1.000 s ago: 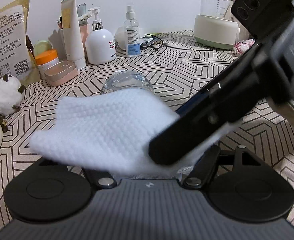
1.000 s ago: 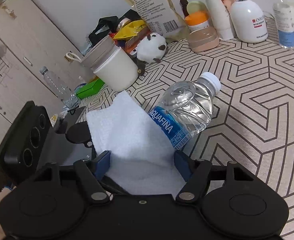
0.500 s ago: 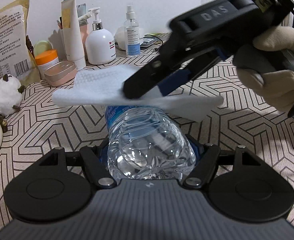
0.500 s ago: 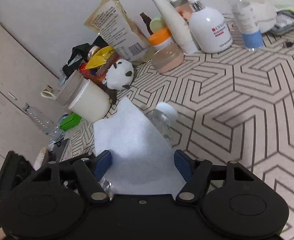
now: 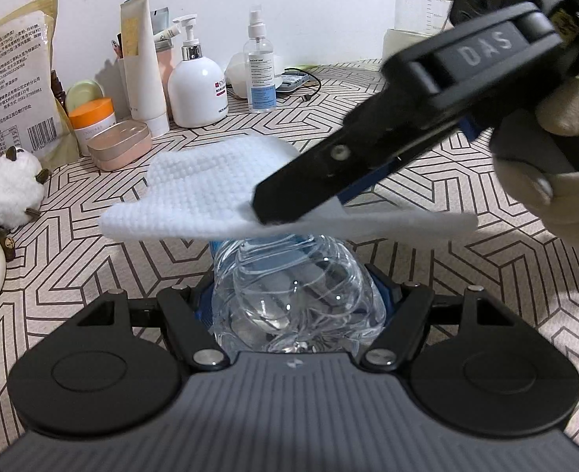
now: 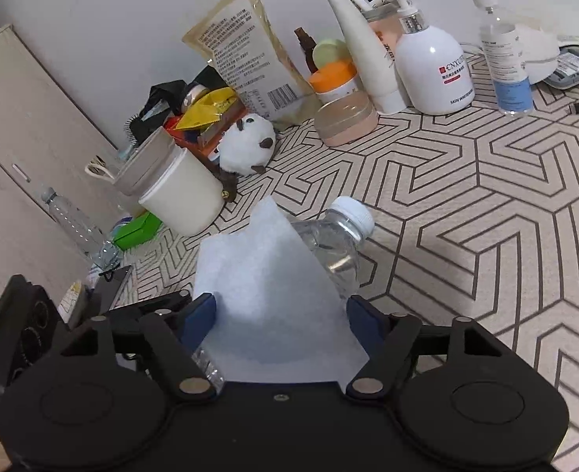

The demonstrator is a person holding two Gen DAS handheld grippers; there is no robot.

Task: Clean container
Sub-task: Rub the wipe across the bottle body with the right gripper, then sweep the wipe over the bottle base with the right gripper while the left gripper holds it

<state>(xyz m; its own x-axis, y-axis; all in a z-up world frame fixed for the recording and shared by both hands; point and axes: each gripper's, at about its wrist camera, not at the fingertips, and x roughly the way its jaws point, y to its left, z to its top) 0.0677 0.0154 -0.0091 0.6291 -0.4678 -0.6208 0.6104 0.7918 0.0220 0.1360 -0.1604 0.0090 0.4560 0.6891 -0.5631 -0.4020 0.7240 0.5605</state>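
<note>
Left wrist view shows the left tongs closed on the base end of a clear water bottle, their blue pads pressed to its 2 sides; the bottle points away from the camera, held above the patterned counter. Across the bottle's upper side lies a white cloth, spread flat and hiding the label and neck from this side. The right tongs come in from the upper right, gripped by a gloved hand, and hold the cloth at its near edge.

Right wrist view has the cloth filling the gap between the right tongs' blue pads, which stand fairly wide with the cloth between them. Beyond the cloth, the bottle's shoulder and white cap stick out toward the counter's middle. A white pump bottle, a spray bottle and an orange-lidded jar stand along the wall, well apart from the bottle.
</note>
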